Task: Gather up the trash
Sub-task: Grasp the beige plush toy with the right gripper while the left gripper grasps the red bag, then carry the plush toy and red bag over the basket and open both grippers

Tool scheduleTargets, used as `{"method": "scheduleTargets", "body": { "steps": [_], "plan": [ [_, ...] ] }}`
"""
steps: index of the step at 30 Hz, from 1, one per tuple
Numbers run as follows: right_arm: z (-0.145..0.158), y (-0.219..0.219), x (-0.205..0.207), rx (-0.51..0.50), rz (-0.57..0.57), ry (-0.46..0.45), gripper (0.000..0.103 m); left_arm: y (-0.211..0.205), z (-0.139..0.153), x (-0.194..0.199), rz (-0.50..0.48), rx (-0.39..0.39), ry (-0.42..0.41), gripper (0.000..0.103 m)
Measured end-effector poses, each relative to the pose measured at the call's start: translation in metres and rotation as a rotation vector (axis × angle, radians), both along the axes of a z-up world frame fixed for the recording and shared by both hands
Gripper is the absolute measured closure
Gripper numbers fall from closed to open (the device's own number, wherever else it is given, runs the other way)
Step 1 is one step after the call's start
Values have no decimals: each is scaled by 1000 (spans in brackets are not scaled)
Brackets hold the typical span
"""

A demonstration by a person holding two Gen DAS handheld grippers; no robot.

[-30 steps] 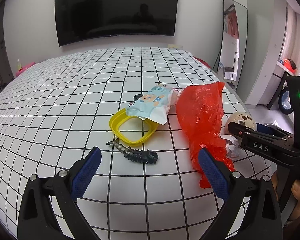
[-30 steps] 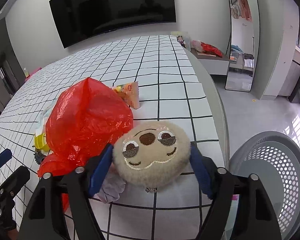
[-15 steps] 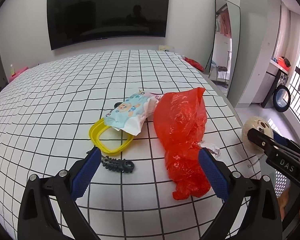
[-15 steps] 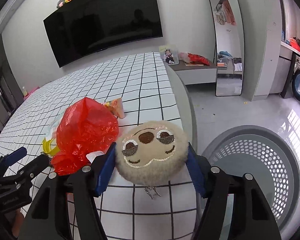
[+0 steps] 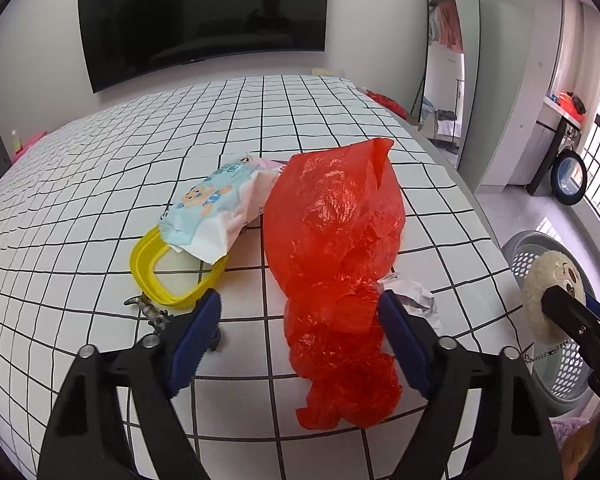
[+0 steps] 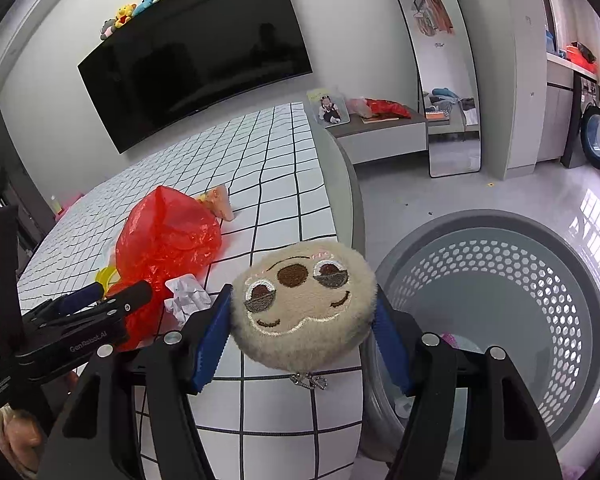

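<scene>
Plush sloth face [image 6: 305, 304] sits clamped in the right gripper [image 6: 302, 334] beside the grey basket [image 6: 496, 320]; carry it over the rim before releasing. Left gripper [image 5: 300, 334] jaws are closing around the red plastic bag [image 5: 336, 264] on the checked bed [image 5: 100, 208]; bunch it low.

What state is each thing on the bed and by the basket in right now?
Crumpled red plastic bag: lying on bed, between closing left gripper pads, not yet pinched.
Round beige plush face: clamped in right gripper, lifted.
Grey perforated basket: upright, open.
Yellow plastic ring: flat, partly under blue wipes packet.
</scene>
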State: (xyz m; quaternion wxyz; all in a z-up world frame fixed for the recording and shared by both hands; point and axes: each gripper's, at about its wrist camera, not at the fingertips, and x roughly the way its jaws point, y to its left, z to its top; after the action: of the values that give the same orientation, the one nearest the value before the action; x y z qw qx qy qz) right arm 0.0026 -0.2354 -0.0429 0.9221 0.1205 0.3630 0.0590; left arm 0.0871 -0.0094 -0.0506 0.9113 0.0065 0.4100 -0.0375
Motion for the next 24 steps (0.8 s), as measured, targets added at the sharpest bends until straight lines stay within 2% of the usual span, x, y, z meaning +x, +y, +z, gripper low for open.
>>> {"method": "scheduleTargets", "body": {
  "steps": [1, 4, 9, 17, 24],
  "plan": [
    [0, -1, -1, 4, -1, -3, 39, -1, -1, -1, -7, -4, 3, 44],
    [1, -2, -3, 7, -3, -6, 39, -2, -1, -3, -29, -16, 11, 67],
    [3, -2, -8, 7, -10, -9, 39, 0, 7, -11, -43, -26, -12, 72],
    [15, 0, -28, -2, -26, -29, 39, 8, 43, -32, -36, -49, -102, 72],
    [31, -16, -60, -17, -84, -62, 39, -16, 66, -55, -114, -64, -155, 72]
  ]
}}
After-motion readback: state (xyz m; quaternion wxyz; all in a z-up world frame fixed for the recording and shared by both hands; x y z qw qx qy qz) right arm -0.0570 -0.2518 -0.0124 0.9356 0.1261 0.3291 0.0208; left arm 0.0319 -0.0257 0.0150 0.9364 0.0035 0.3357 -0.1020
